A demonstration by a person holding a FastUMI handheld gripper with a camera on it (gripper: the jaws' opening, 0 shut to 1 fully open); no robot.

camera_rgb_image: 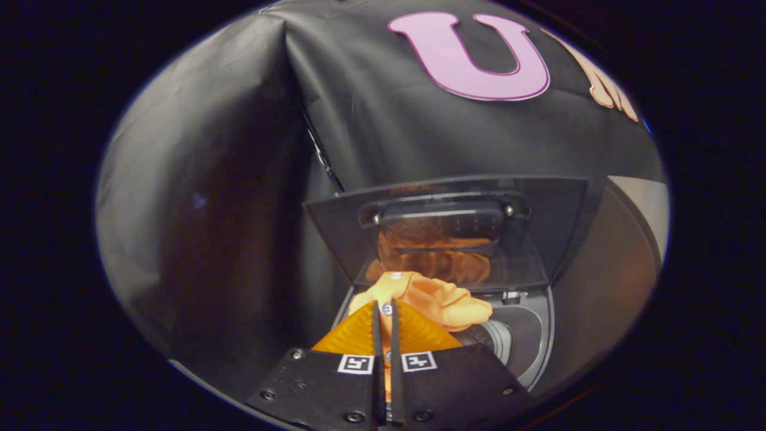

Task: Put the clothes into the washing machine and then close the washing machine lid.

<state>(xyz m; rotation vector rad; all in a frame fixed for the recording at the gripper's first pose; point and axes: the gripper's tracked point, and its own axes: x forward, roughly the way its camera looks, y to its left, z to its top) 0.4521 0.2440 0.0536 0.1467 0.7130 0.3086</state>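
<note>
Tongs [386, 326] clenched on an orange garment [434, 299] above the open washing machine [520, 341], lower centre of frame.
Soft, light and floppy, it is best pinched at a bunched fold; the lid [446, 230] stands raised behind.

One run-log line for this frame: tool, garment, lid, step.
tool: shut on orange garment | garment: above the washer opening | lid: raised open | step: loading, lid not yet closed
</note>
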